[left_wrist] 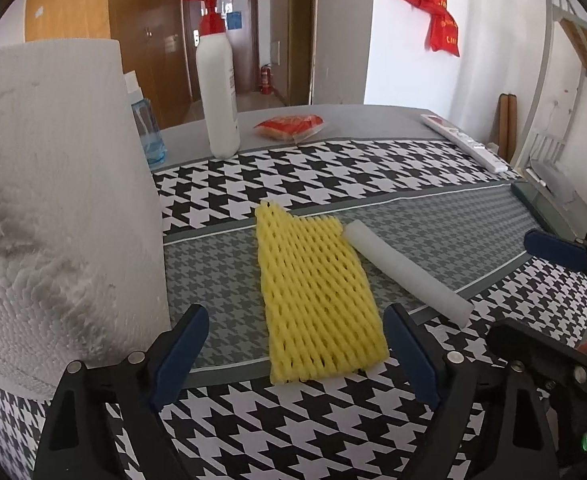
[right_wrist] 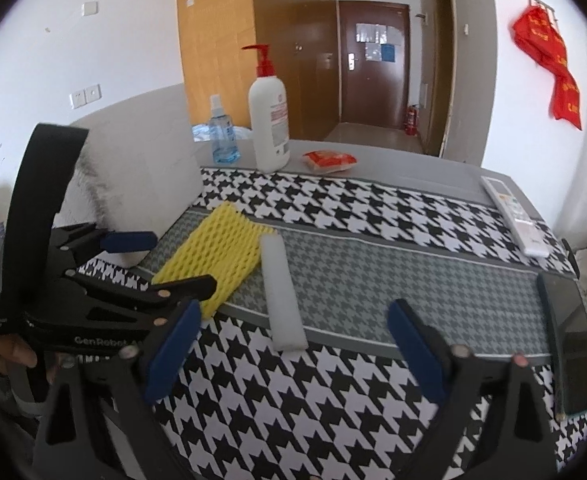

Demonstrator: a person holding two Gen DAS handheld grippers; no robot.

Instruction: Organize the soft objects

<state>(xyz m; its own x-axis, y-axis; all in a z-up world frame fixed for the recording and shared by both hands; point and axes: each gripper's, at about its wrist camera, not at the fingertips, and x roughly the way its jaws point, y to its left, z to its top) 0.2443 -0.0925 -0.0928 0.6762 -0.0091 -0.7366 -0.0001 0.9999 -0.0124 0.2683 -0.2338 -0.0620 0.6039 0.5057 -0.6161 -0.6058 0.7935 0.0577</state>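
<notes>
Both the left gripper [left_wrist: 297,346] and right gripper [right_wrist: 293,344] stand released, so pinching the limp yellow foam net [left_wrist: 315,292] risks snagging the patterned cloth [left_wrist: 293,420] or nudging the white foam tube [left_wrist: 405,270].

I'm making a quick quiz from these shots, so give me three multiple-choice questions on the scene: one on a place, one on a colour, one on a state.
1. Where does the white foam stick lie?
A. right beside the yellow foam net
B. on the remote control
C. behind the pump bottle

2. What colour is the pump of the white pump bottle?
A. blue
B. red
C. green

3. How do the jaws of the right gripper stand?
A. clamped on the foam stick
B. shut, empty
C. open, empty

Answers: A, both lie side by side on the checked cloth; B, the pump head is red; C, the pads stand wide apart with nothing between.
</notes>
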